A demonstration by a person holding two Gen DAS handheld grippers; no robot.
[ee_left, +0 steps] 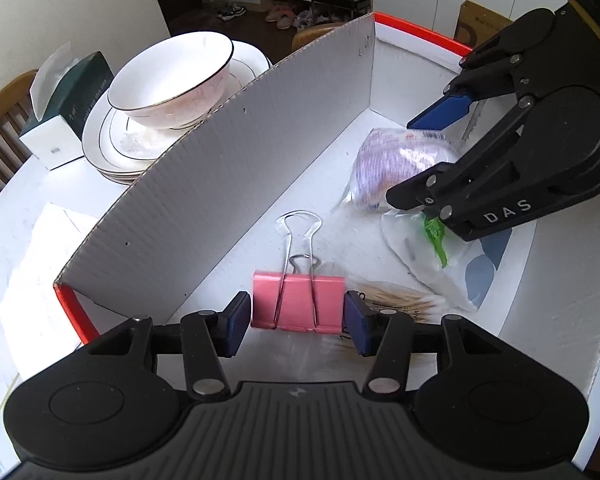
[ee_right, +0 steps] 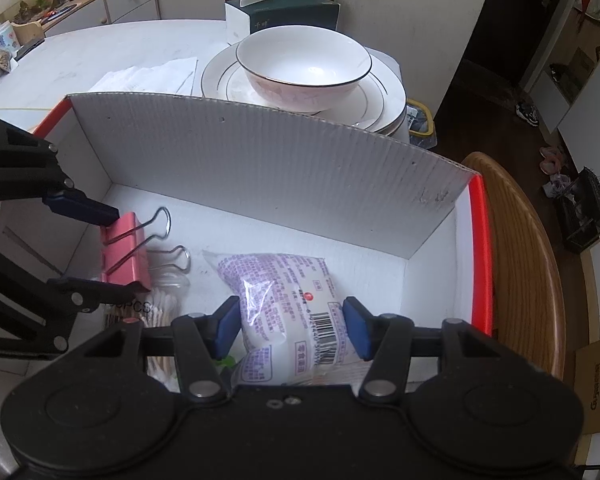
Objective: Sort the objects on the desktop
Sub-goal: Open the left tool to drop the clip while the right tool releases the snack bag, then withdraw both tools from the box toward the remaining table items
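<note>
Cardboard box (ee_left: pixel 228 168) with white corrugated walls and red outer edges sits on a pale table (ee_left: pixel 16 240), and both grippers reach down into it; the left gripper (ee_left: pixel 298 318) is clenched on a pink binder clip (ee_left: pixel 298 304), its blue pads pressing the clip's two ends, with the wire handles pointing away over the box floor. In the right wrist view the same clip (ee_right: pixel 126 252) sits between those pads near the left wall. The right gripper (ee_right: pixel 290 330) straddles a purple-printed snack packet (ee_right: pixel 284 312); the packet fills the space between the blue fingers, but whether the pads actually press on it I cannot tell. A pack of cotton swabs (ee_left: pixel 396 300) lies on the box floor just beside the clip, and a clear bag with a green tag (ee_left: pixel 436 240) lies under the right gripper. Beyond the box wall stand a white bowl (ee_right: pixel 304 60) on stacked plates (ee_right: pixel 384 96), a tissue box (ee_right: pixel 284 12) and some paper (ee_right: pixel 152 76).
</note>
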